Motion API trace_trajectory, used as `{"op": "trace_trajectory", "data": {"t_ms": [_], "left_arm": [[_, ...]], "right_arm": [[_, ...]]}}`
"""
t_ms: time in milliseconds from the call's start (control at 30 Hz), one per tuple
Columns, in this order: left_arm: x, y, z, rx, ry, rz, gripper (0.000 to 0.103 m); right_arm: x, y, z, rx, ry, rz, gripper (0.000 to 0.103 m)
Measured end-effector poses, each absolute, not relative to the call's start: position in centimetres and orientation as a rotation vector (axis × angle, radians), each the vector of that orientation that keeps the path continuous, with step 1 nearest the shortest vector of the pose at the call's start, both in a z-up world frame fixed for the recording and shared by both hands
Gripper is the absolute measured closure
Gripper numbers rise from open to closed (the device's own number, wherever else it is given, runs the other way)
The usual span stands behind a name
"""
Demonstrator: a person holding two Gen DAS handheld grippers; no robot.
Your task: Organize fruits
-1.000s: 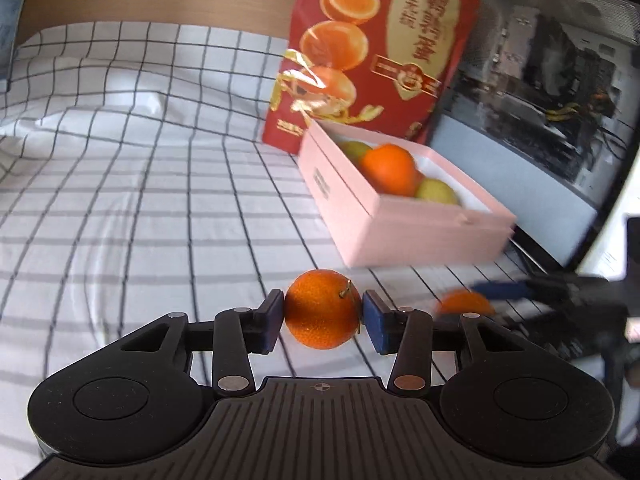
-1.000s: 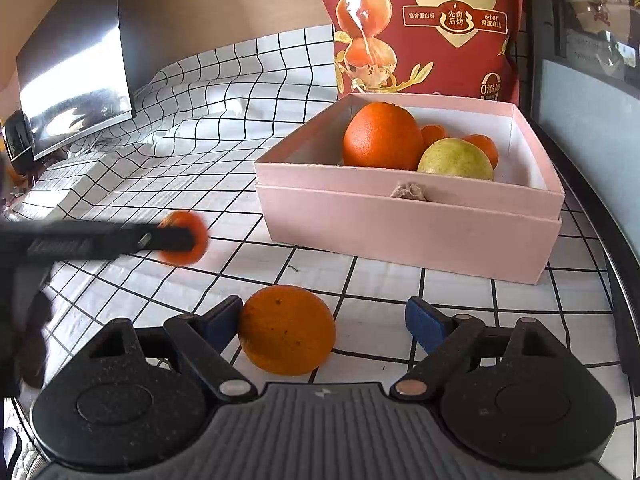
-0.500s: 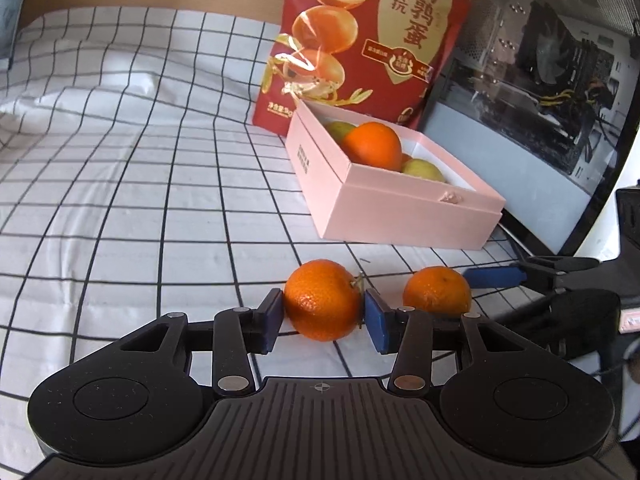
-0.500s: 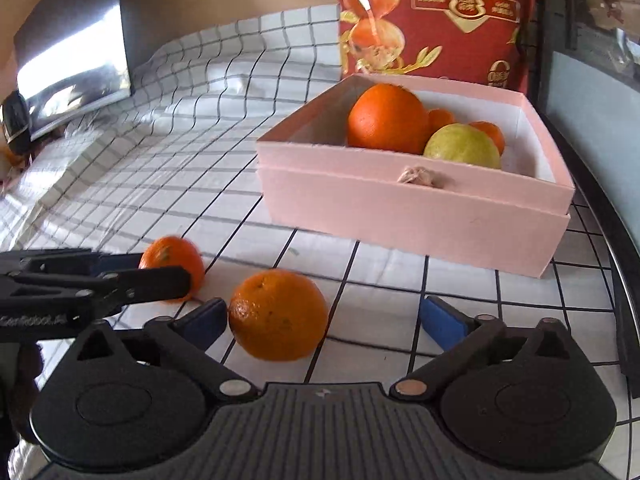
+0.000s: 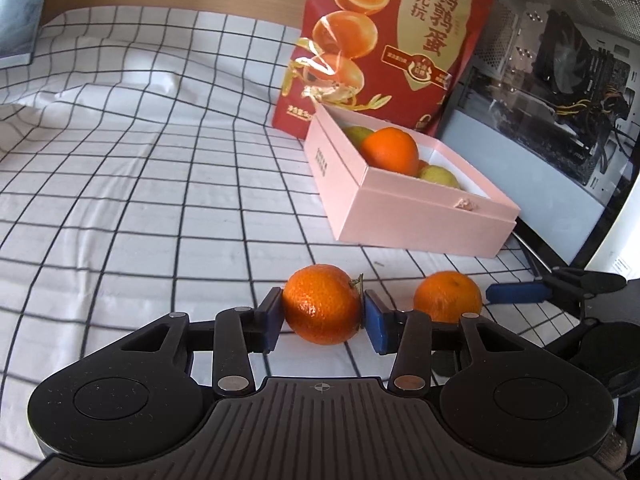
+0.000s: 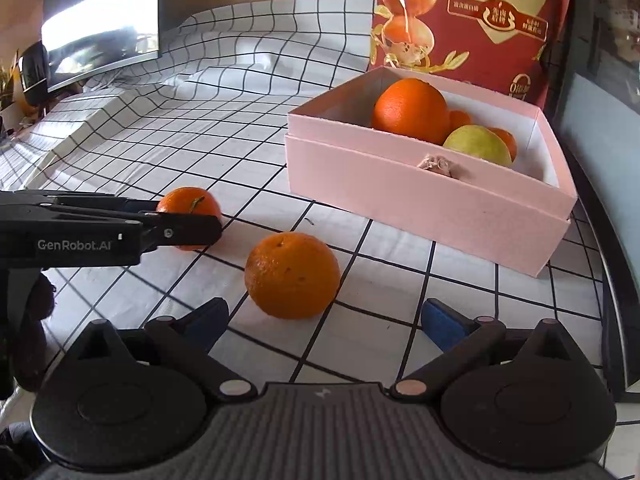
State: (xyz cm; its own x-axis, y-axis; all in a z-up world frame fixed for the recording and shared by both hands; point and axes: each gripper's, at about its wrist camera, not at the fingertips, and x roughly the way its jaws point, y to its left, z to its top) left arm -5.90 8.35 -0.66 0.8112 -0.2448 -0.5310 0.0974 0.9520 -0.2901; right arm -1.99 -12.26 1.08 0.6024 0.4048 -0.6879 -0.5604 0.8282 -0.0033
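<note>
My left gripper (image 5: 323, 312) is shut on a small stemmed mandarin (image 5: 322, 304) low over the checked cloth; it also shows in the right wrist view (image 6: 188, 210) between the left gripper's fingers (image 6: 180, 230). My right gripper (image 6: 324, 324) is open, and a second mandarin (image 6: 292, 274) lies on the cloth just ahead of its jaws, not touched. That mandarin also shows in the left wrist view (image 5: 447, 296). A pink box (image 6: 420, 196) holds a large orange (image 6: 410, 106), a green-yellow fruit (image 6: 478, 146) and smaller oranges.
A red snack bag (image 5: 384, 44) stands behind the box. A glass-sided computer case (image 5: 560, 92) is on the right. A dark monitor (image 6: 100, 28) stands at the far left. The checked cloth (image 5: 140, 200) covers the table.
The left gripper has come down with its mandarin to the cloth. The right gripper has drawn back a little, so the second mandarin now lies ahead of its open jaws.
</note>
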Motion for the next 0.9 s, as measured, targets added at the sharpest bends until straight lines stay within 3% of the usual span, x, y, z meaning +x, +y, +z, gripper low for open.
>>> {"op": "trace_trajectory", "data": {"t_ms": [100, 200, 400, 900], "left_arm": [[-6.2, 7.9, -0.6, -0.228, 0.592, -0.171, 0.056], [-6.3, 7.3, -0.5, -0.204, 0.586, -0.157, 0.055], [-6.4, 7.1, -0.5, -0.189, 0.582, -0.153, 0.056], [-5.9, 7.2, -0.5, -0.211, 0.6, -0.165, 0.056]], "right_arm": [[-2.3, -12.1, 1.3, -0.245, 0.709, 0.583, 0.003], [-1.8, -11.4, 1.4, -0.251, 0.707, 0.588, 0.014], [-1.8, -10.4, 1.6, -0.275, 0.694, 0.588, 0.053], [-2.9, -14.7, 2.7, -0.289, 0.699, 0.447, 0.054]]}}
